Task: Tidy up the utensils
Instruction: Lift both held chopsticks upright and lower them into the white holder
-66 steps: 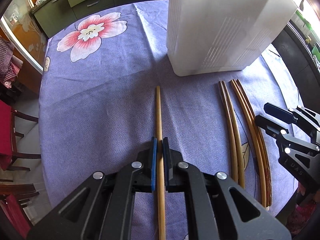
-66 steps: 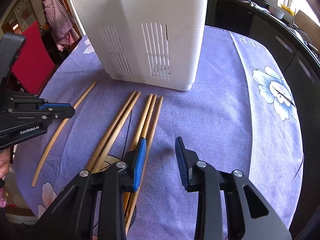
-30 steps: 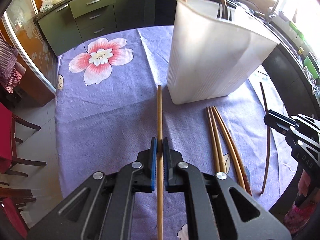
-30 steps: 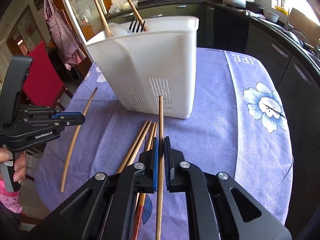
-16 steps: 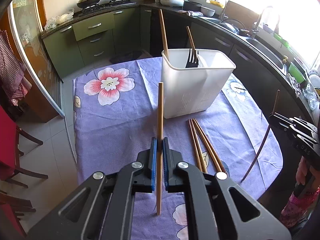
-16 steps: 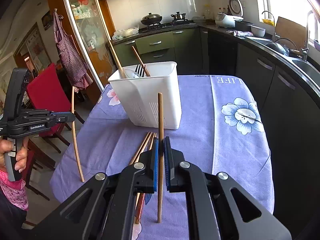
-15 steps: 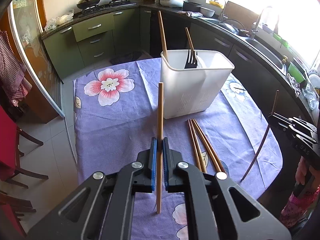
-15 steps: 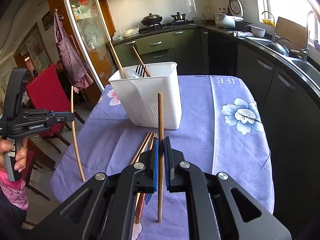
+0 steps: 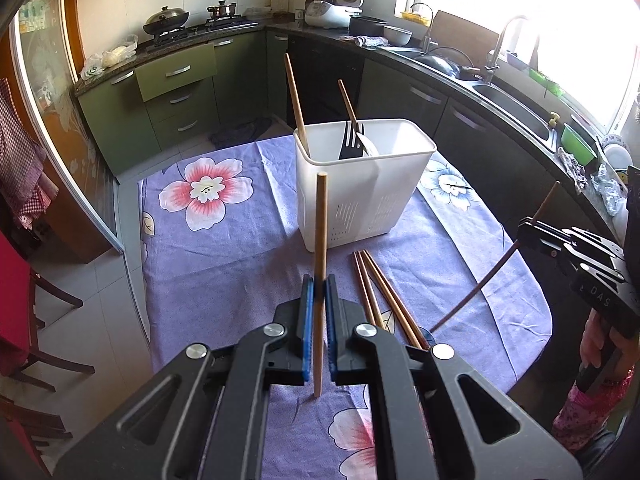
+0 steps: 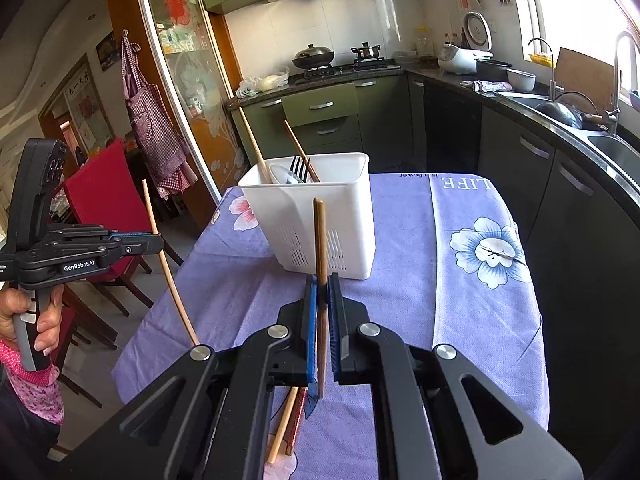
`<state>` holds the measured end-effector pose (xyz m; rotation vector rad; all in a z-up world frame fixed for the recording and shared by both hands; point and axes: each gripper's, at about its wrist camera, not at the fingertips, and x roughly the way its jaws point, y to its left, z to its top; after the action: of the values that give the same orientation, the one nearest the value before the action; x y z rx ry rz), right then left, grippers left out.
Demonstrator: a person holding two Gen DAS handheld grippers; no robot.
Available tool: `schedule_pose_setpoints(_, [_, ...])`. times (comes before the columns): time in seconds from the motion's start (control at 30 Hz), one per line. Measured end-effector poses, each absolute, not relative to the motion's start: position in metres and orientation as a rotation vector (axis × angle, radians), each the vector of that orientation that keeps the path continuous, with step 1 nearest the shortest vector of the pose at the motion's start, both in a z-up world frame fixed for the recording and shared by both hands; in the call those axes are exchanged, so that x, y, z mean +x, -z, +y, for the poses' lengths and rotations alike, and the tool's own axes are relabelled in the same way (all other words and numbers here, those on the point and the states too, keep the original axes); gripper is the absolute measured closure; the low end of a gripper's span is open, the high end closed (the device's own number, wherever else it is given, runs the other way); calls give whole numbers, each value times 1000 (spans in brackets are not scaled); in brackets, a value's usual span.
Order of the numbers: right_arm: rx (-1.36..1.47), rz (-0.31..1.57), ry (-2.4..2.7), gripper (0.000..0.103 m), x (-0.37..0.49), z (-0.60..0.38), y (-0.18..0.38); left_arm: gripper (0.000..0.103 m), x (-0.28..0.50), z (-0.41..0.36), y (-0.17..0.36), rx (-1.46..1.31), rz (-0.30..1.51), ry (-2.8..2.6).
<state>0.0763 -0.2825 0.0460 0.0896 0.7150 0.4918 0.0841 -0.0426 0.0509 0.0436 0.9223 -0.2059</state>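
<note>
in the left wrist view the left gripper sat at the bottom centre of the frame, its jaws closed tight on a pale chopstick that stood nearly upright between the blue pads, its top overlapping the white bin in the middle of the frame and its lower end hanging free above the purple cloth. the bin already held two wooden handles and a black fork. three or so loose chopsticks lay on the cloth just right of centre, near the bin's base. at the right edge the right gripper was pinched shut on a dark chopstick that slanted down to the left. in the right wrist view that gripper filled the bottom centre, clamped on the same stick, upright in front of the bin, while the left gripper showed at the left edge with its stick leaning. to do the drop well, each stick probably needed carrying up over the bin's rim with its lower end clearing the wall, then lowering into an open part of the bin before letting go. the two hands were best taken in turn so the sticks did not cross, and kept off the handles already leaning inside.
</note>
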Motion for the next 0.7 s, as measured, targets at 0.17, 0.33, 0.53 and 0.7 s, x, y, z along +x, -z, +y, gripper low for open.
schedule_pose_setpoints(0.17, [84, 695, -503, 97, 82, -275, -56, 97, 88, -42, -55, 30, 908, 218])
schedule_pose_setpoints(0.33, [72, 669, -516, 97, 87, -268, -74, 97, 92, -46, -72, 32, 873, 226])
schedule_pose_setpoints(0.53, [59, 632, -532, 97, 96, -263, -106, 97, 98, -58, -111, 55, 810, 242])
schedule_pose_setpoints(0.7, [69, 598, -541, 97, 108, -264, -140, 97, 106, -66, -146, 65, 764, 254])
